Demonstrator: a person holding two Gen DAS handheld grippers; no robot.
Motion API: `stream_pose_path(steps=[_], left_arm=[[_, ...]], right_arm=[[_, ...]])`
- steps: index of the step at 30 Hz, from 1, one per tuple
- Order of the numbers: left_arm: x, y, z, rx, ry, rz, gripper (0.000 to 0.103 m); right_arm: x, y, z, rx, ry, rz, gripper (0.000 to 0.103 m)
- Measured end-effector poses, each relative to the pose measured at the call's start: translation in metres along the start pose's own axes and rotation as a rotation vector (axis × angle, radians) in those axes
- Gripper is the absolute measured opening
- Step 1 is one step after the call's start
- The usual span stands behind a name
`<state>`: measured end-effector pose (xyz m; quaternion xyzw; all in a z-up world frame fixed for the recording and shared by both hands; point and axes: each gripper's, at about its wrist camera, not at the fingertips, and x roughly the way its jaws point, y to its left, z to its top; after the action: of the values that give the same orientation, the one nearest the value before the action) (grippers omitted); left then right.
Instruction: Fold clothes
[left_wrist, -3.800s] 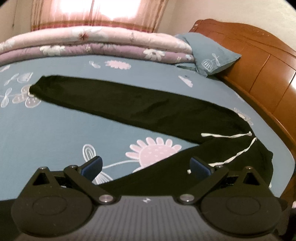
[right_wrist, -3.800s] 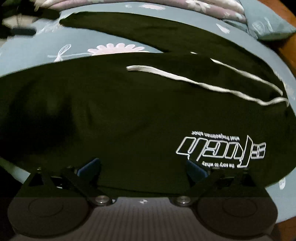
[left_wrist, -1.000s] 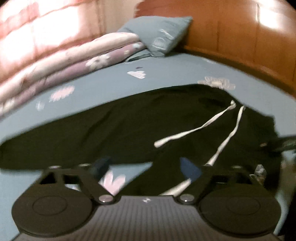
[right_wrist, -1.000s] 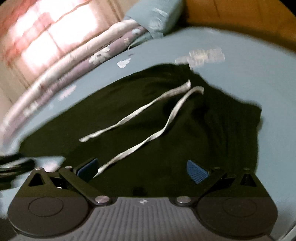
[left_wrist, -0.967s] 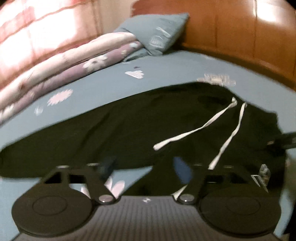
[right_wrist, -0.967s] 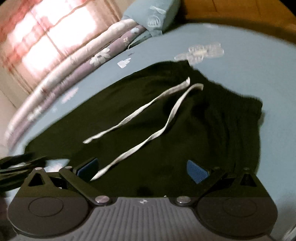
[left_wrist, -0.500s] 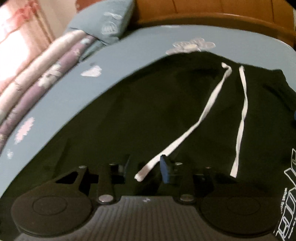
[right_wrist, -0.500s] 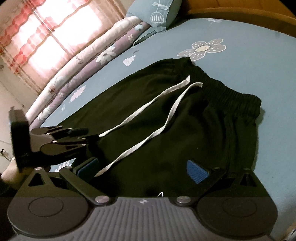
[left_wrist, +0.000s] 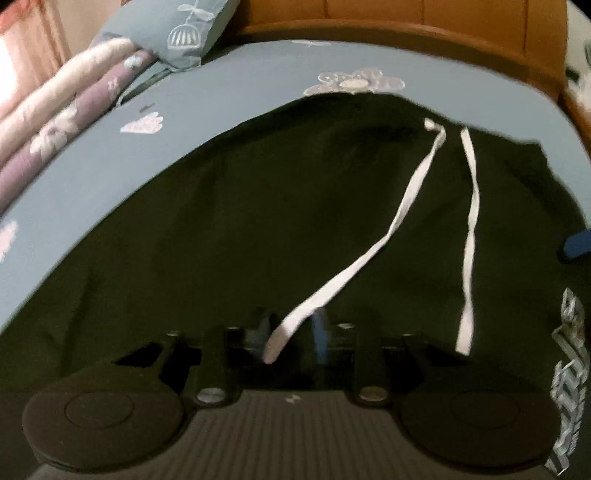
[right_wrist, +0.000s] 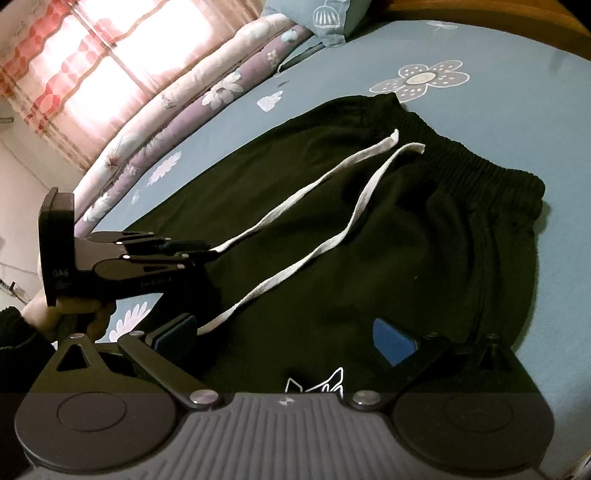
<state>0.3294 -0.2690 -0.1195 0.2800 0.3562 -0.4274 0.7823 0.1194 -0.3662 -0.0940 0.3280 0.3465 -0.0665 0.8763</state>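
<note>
Black trousers (right_wrist: 424, 251) flat on blue bedsheet (right_wrist: 517, 122), waistband toward wooden headboard (left_wrist: 406, 14). Left gripper (left_wrist: 290, 334) low over fabric, fingers nearly together around end of one white drawstring (left_wrist: 369, 254) — pinching it. Right gripper (right_wrist: 286, 332) spread wide, holding nothing, hovering over printed logo (right_wrist: 317, 384). Folded quilts (right_wrist: 192, 92) and pillow (left_wrist: 184, 29) beyond.

place: home bedroom | bed (right_wrist: 480, 55) with blue flowered sheet | wooden headboard (left_wrist: 406, 18) at 12 o'clock | pillow (left_wrist: 184, 29), folded quilts (right_wrist: 207, 85), curtained window (right_wrist: 92, 55) at 10 o'clock
</note>
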Motion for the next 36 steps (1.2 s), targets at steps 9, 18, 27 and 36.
stream_pose_path(steps=[9,18,27,36], left_arm=[[-0.004,0.032,0.002,-0.218,-0.044,0.103,0.001],[-0.023,0.041,-0.009,-0.31,-0.025,0.148,0.044],[-0.103,0.011,-0.059,-0.371,-0.069,0.165,0.06],[-0.121,-0.047,-0.104,-0.362,-0.061,0.189,0.058]], right_arm=[[0.001,-0.004,-0.001,0.019,0.01,-0.008,0.103],[0.001,0.0,-0.001,0.016,0.0,-0.03,0.103],[0.001,-0.004,-0.003,0.036,-0.032,-0.096,0.103],[0.003,-0.015,-0.004,0.066,-0.018,-0.116,0.103]])
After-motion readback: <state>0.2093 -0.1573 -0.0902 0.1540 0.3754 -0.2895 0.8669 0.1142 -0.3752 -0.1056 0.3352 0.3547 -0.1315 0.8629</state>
